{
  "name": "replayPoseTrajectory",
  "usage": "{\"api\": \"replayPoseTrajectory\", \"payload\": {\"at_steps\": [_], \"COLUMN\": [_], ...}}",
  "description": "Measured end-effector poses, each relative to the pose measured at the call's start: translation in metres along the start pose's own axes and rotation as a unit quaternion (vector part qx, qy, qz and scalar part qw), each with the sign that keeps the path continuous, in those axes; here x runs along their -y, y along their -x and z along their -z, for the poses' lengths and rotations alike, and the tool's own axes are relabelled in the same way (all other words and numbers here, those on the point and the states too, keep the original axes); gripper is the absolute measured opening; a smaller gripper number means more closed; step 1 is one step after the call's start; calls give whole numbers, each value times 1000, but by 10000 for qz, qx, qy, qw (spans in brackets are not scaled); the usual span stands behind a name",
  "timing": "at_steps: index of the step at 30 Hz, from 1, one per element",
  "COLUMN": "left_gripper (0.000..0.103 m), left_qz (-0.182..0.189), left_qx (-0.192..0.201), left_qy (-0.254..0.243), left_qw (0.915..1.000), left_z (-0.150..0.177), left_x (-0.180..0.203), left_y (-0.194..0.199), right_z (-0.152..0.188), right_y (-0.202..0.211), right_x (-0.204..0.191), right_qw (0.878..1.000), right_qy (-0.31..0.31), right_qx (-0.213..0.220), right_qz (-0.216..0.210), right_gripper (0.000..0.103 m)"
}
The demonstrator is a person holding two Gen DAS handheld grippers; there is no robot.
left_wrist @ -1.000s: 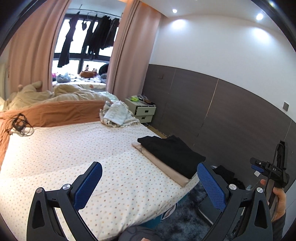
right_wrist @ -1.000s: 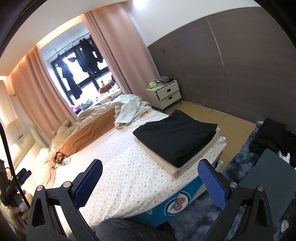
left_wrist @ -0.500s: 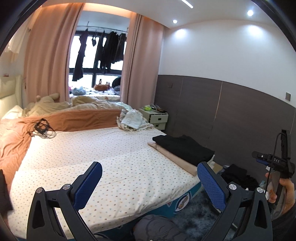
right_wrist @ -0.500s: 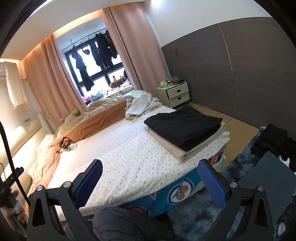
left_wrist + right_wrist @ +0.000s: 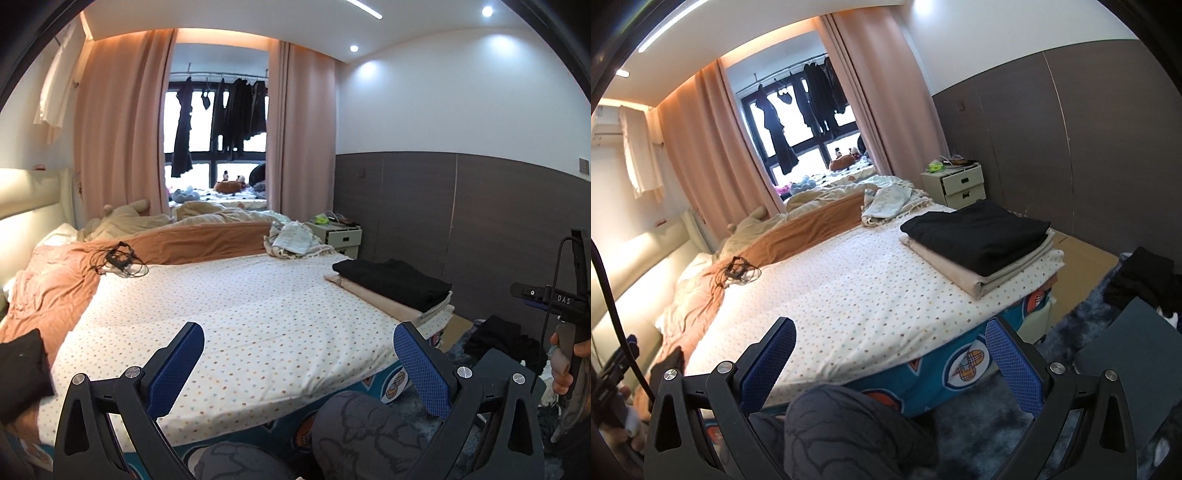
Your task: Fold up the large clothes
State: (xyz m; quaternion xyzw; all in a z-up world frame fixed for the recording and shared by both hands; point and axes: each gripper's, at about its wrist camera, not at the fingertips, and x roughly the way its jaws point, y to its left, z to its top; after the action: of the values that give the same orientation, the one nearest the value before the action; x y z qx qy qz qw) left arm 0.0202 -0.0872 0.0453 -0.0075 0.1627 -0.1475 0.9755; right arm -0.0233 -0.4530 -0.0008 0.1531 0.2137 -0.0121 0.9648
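A folded black garment (image 5: 395,280) (image 5: 975,232) lies on top of a folded beige one (image 5: 376,299) (image 5: 956,266) at the bed's right corner. A pile of dark unfolded clothes (image 5: 502,339) (image 5: 1141,280) lies on the floor to the right of the bed. My left gripper (image 5: 299,369) is open and empty, held back from the bed's near edge. My right gripper (image 5: 890,362) is also open and empty, above the person's knee (image 5: 849,424). The right gripper's handle and a hand (image 5: 569,354) show at the right edge of the left wrist view.
The bed (image 5: 236,306) has a dotted white sheet, an orange blanket (image 5: 184,243) and a black cable bundle (image 5: 118,258) near the head. A crumpled light cloth (image 5: 295,243) lies at the far side. A white nightstand (image 5: 956,184) stands by the dark wall. A dark mat (image 5: 1126,350) lies on the blue rug.
Both grippers have pulled back and away from the folded stack, which now looks smaller and farther off. Both stay open. The person's knees have come into view.
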Motion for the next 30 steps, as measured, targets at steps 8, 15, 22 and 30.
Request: {"api": "replayPoseTrajectory", "payload": {"at_steps": [8, 15, 22, 30], "left_gripper": [103, 103, 103, 103], "left_qz": [-261, -569, -705, -710], "left_qx": [-99, -267, -355, -267], "left_qy": [7, -135, -81, -55], "left_qw": [9996, 9979, 9968, 9971], "left_z": [28, 45, 52, 49], "left_x": [-3, 4, 3, 7], "left_y": [8, 1, 0, 6], "right_z": [33, 59, 65, 62], "right_y": [-26, -48, -54, -47], "right_x": [-15, -20, -17, -19], "right_qw": [9996, 9985, 9982, 9976], "right_qy": [233, 484, 487, 617], "right_qx": [-159, -180, -207, -55], "right_qz": [-1, 184, 278, 298], "right_gripper": [103, 103, 103, 103]}}
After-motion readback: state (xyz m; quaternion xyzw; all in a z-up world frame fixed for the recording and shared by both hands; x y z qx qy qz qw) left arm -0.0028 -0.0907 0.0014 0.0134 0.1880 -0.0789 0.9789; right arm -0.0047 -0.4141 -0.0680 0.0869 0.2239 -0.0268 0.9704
